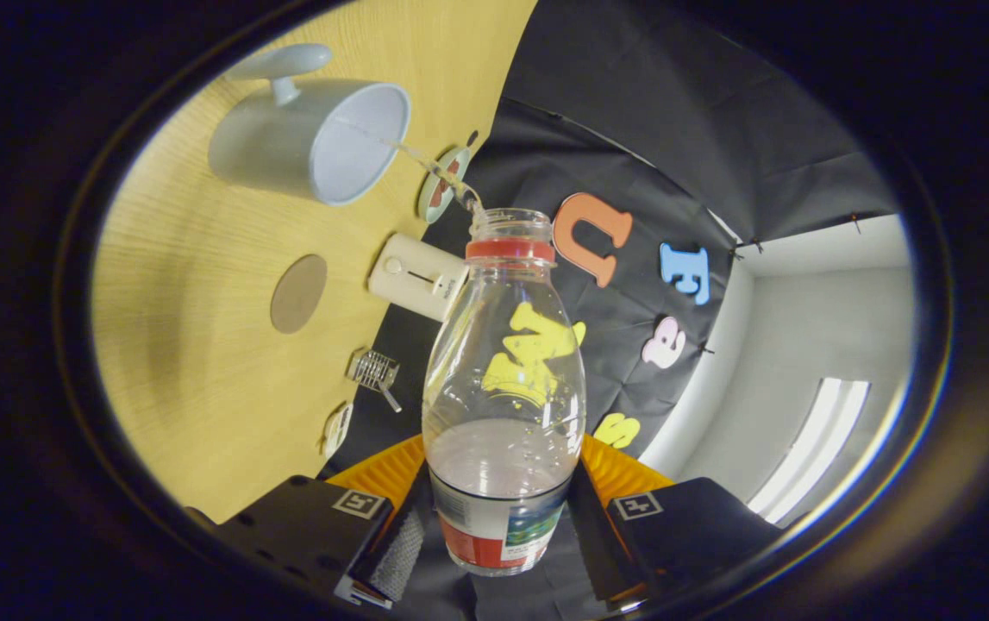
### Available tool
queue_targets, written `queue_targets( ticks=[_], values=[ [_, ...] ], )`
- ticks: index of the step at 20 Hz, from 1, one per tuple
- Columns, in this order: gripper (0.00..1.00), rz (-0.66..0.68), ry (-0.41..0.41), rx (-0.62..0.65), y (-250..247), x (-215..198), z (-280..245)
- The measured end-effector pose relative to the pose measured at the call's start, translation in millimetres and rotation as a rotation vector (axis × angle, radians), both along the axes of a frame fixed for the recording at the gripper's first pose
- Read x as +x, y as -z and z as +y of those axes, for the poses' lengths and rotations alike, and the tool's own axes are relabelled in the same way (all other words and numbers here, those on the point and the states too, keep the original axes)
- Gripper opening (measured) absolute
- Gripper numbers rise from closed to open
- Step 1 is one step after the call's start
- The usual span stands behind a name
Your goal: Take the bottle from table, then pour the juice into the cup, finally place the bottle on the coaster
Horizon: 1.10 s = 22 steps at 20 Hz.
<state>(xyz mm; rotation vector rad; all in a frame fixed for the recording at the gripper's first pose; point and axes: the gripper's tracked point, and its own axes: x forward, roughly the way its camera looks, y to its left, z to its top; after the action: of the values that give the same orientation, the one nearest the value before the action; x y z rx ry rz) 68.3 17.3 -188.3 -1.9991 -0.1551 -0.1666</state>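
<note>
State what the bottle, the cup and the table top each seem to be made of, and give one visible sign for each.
The clear bottle with a red neck ring, clamped in the hand-held gripper, looks like glossy transparent plastic: the wall shows through it. The pale blue-grey handled cup seems matte ceramic or plastic, opaque with soft shading. The yellow-tan table top looks like wood or laminate, judging by its fine grain lines.

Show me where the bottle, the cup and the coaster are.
bottle (503, 362): gripper view, clear body, between the fingers.
cup (266, 147): gripper view, outer wall.
coaster (298, 293): gripper view, centre of the round disc.
</note>
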Motion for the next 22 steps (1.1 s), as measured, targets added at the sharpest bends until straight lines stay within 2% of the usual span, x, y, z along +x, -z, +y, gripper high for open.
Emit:
queue_targets(
  ticks=[13, 22],
  values=[
    [0.81, 0.02, -0.028, -0.129, -10, 10, 11],
    [0.81, -0.019, -0.036, -0.181, -30, 11, 14]
  ],
)
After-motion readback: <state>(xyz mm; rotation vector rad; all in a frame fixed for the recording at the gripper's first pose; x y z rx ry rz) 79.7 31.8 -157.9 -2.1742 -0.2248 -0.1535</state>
